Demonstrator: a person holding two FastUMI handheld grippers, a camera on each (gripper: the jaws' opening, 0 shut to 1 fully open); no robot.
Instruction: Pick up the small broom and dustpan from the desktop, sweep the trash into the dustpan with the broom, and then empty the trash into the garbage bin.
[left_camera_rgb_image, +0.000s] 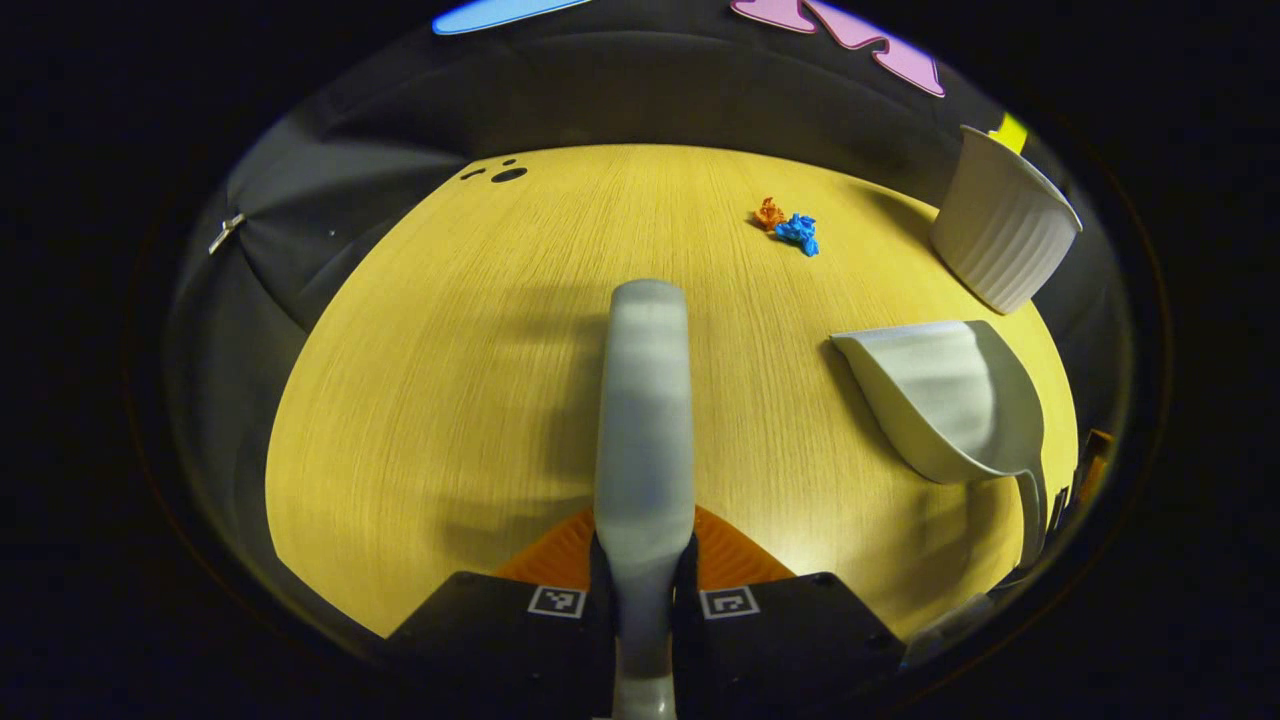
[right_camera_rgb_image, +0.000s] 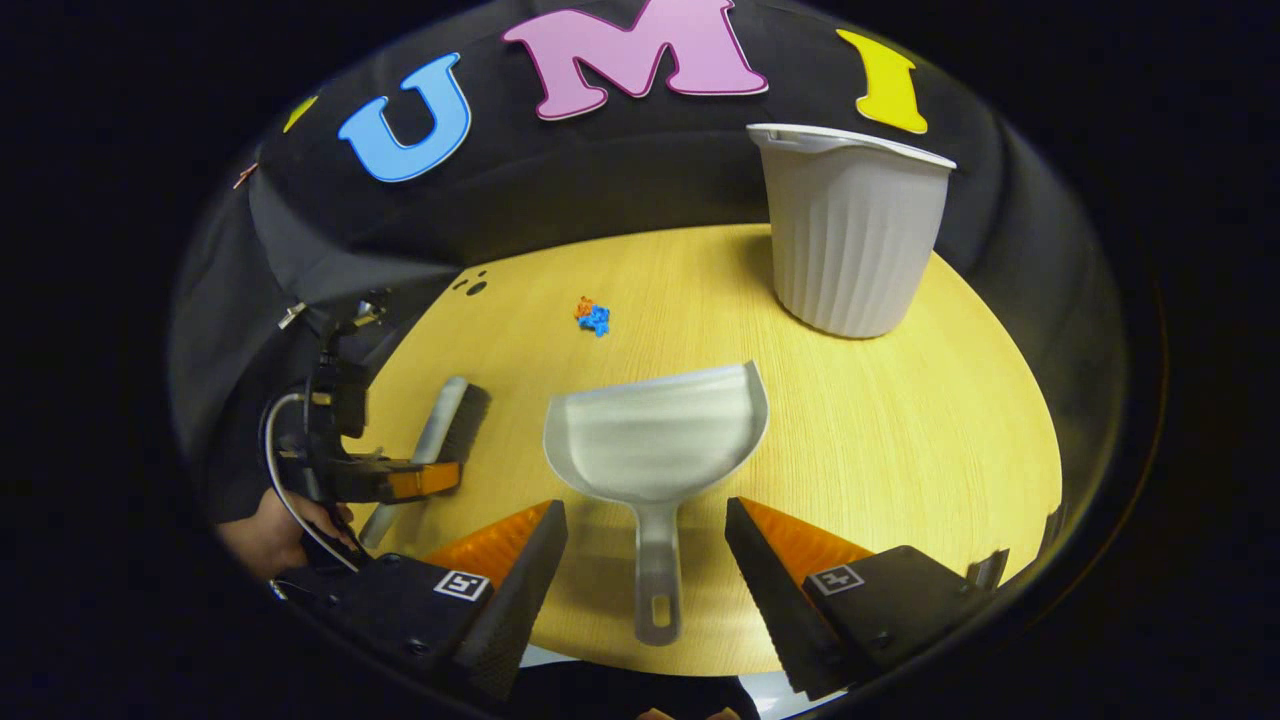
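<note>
Two grippers at the desk: one clamps the broom, one stands spread over the dustpan.

At the bottom of the left gripper view we see the left gripper (left_camera_rgb_image: 643, 590) pinching the broom (left_camera_rgb_image: 642, 420) by its handle, which runs up the frame's middle. Low in the right gripper view, the right gripper (right_camera_rgb_image: 645, 560) has its fingers wide apart either side of the dustpan (right_camera_rgb_image: 655, 440) handle, not touching it. Beyond, at centre frame, lies the trash (right_camera_rgb_image: 593, 316) on the table (right_camera_rgb_image: 950, 420); the garbage bin (right_camera_rgb_image: 850, 240) stands upper right.
</note>
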